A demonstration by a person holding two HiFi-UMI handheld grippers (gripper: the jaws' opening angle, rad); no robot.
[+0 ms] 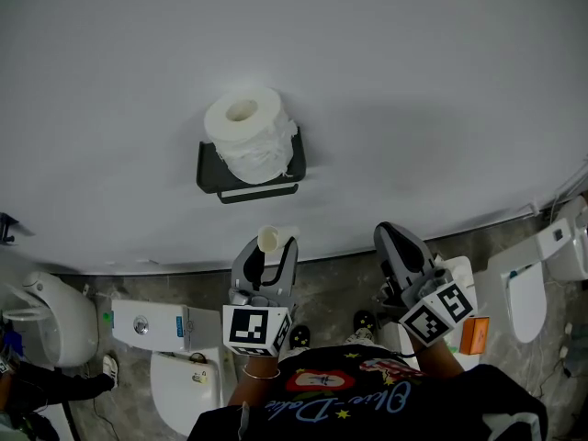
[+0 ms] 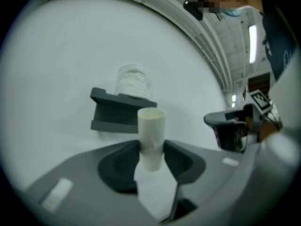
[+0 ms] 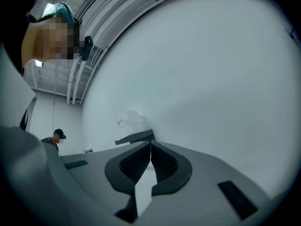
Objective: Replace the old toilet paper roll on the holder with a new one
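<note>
A full white toilet paper roll (image 1: 246, 131) sits on the dark wall holder (image 1: 209, 175). Below it, my left gripper (image 1: 272, 246) is shut on an empty cardboard tube (image 1: 268, 238). In the left gripper view the tube (image 2: 151, 135) stands upright between the jaws, and the holder (image 2: 113, 111) with its roll (image 2: 132, 81) lies beyond. My right gripper (image 1: 390, 237) hangs to the right, shut with nothing in it. The right gripper view shows its jaws (image 3: 150, 149) meeting, with the holder (image 3: 136, 137) and roll (image 3: 130, 120) further off to the left.
A plain white wall (image 1: 413, 90) fills most of the head view. Below it are several toilets: one at the left (image 1: 50, 315), a tank (image 1: 147, 324) under my left arm, another at the right (image 1: 528, 297). An orange box (image 1: 474, 335) lies near my right gripper.
</note>
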